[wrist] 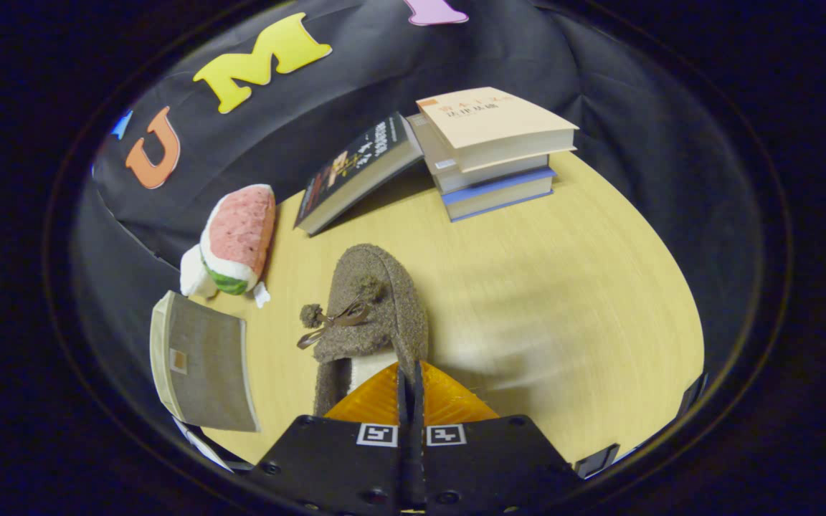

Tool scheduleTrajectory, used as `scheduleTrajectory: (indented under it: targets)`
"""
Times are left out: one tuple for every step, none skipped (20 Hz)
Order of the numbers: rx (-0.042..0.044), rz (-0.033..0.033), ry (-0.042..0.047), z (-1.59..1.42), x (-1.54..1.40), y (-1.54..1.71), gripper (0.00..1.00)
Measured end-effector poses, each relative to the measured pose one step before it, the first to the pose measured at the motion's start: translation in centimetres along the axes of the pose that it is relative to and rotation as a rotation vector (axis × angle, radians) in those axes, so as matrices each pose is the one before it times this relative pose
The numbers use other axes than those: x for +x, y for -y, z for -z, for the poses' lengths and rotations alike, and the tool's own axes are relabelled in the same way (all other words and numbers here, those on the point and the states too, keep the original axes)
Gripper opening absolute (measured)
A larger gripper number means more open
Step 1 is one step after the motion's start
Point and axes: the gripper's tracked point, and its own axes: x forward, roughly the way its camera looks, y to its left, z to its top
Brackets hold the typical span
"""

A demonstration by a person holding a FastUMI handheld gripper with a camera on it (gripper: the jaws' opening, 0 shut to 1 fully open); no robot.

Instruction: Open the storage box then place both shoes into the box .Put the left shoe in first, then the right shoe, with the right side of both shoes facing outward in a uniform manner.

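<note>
A brown fuzzy shoe (370, 315) with a bow is pinched at its rim wall by the nearly closed jaws of the gripper (411, 380), above the wooden surface (563, 287), with a watermelon plush (234, 240), stacked books (492, 154) and a grey book (201, 362) noted beyond; the heel is hidden.

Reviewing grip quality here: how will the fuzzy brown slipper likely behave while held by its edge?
The gripper appears shut on the slipper collar wall. Its fleecy, soft-looking fabric will probably flex and sag rather than stay stiff. It looks light, so unlikely to pull free, though the pinched thin edge might let it swing.
</note>
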Motion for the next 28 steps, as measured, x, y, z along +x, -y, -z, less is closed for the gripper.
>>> scheduleTrajectory:
  targets:
    - [0.00043, -0.01575, 0.01258, -0.085, -0.841, -1.751, 0.00]
    - [-0.00335, -0.01409, 0.01174, -0.098, -0.738, -1.842, 0.00]
    - [-0.00182, -0.01378, 0.01281, -0.140, -0.752, -1.974, 0.00]
    - [0.00311, -0.01192, 0.00912, -0.167, -0.717, -1.987, 0.00]
    - [0.00764, -0.00382, 0.00517, -0.042, -0.585, -2.036, 0.00]
    - [0.00605, -0.01296, 0.00564, 0.089, -0.547, -2.180, 0.00]
    - [-0.00090, -0.01224, 0.00574, 0.082, -0.323, -2.234, 0.00]
    - [-0.00355, -0.01554, 0.00817, 0.124, -0.277, -2.520, 0.00]
    - [0.00118, -0.01325, 0.00586, 0.189, -0.129, -2.267, 0.00]
    - [0.00184, -0.00815, 0.00501, 0.204, -0.059, -2.042, 0.00]
    - [-0.00040, -0.00484, 0.00818, 0.381, 0.003, -2.295, 0.00]
    - [-0.00468, -0.00292, 0.00637, 0.469, 0.095, -2.060, 0.00]
    - [-0.00818, -0.00466, 0.00304, 0.628, 0.166, -1.982, 0.00]
    - [-0.00869, -0.00176, -0.00216, 0.675, 0.313, -1.835, 0.00]
    - [-0.00369, -0.00164, -0.00385, 0.791, 0.387, -1.679, 0.00]
    - [-0.00343, 0.00240, -0.00662, 0.707, 0.419, -1.391, 0.00]
    - [-0.00316, 0.00648, -0.00766, 0.993, 0.537, -1.355, 0.00]
    - [-0.00051, 0.01088, -0.00755, 0.771, 0.659, -0.821, 0.00]
    - [-0.00232, 0.01540, -0.00958, 0.904, 0.796, -0.857, 0.00]
    - [-0.00534, 0.01408, -0.00512, 0.866, 0.738, -0.715, 0.00]
    - [-0.00837, 0.01343, -0.00671, 0.828, 0.627, -0.627, 0.00]
    - [-0.00919, 0.01339, -0.00413, 0.757, 0.632, -0.549, 0.00]
    - [-0.00964, 0.01939, -0.00341, 0.756, 0.583, -0.266, 0.00]
    - [-0.01568, 0.02380, -0.00332, 0.644, 0.580, -0.109, 0.00]
    - [-0.01719, 0.02890, 0.00105, 0.582, 0.535, 0.162, 0.00]
    - [-0.01219, 0.03063, -0.00214, 0.567, 0.448, 0.335, 0.00]
    - [-0.00597, 0.03116, -0.00317, 0.591, 0.442, 0.431, 0.00]
    - [-0.00476, 0.02515, -0.00038, 0.375, 0.386, 0.370, 0.00]
